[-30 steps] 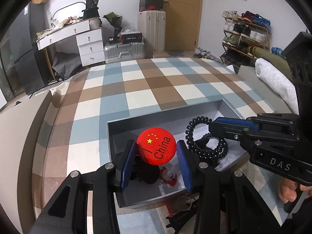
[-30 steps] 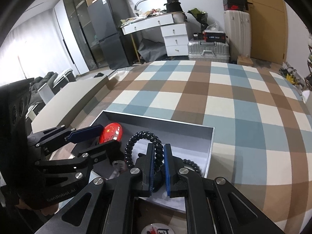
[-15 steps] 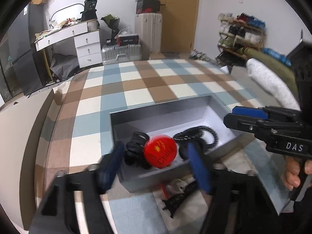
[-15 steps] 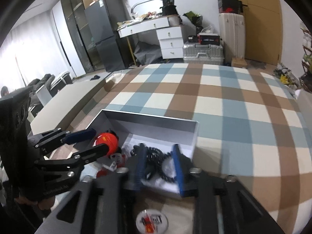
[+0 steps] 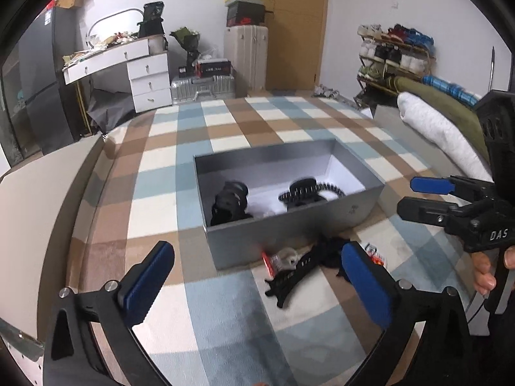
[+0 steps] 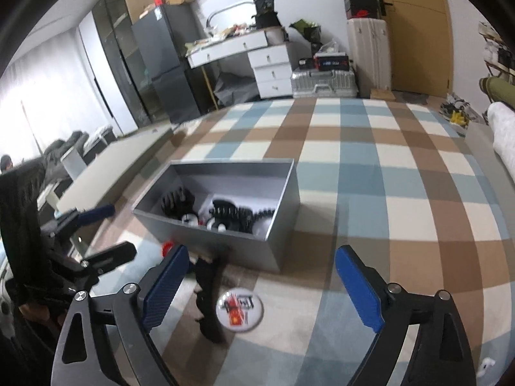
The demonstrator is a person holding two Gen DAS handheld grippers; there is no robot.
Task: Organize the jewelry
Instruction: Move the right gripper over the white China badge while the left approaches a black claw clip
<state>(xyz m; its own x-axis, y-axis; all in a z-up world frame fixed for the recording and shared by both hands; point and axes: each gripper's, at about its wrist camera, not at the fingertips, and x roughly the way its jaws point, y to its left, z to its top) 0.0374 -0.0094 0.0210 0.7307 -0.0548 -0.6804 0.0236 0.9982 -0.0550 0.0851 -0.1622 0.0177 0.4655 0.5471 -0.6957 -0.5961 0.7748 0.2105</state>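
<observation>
Both my claws, left gripper (image 5: 257, 283) and right gripper (image 6: 262, 289), are opening wide, nothing between the jaws. Black coiled hair tie (image 5: 309, 189) and black claw clip (image 5: 230, 204) are lying in the grey rectangular cardboard box (image 5: 289, 231).

One grey box (image 5: 289, 225), two suitcases (image 5: 246, 48), one round badge (image 6: 239, 308).

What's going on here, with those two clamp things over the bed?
A person is sorting small accessories into a grey box on the checked bedspread. The left gripper and the right gripper are both empty, their jaws opening. Black hair clips and a black coiled band lie in the box. In front of it on the bedspread, a long black clip, a round badge and a few blurred bits are not yet put away.
</observation>
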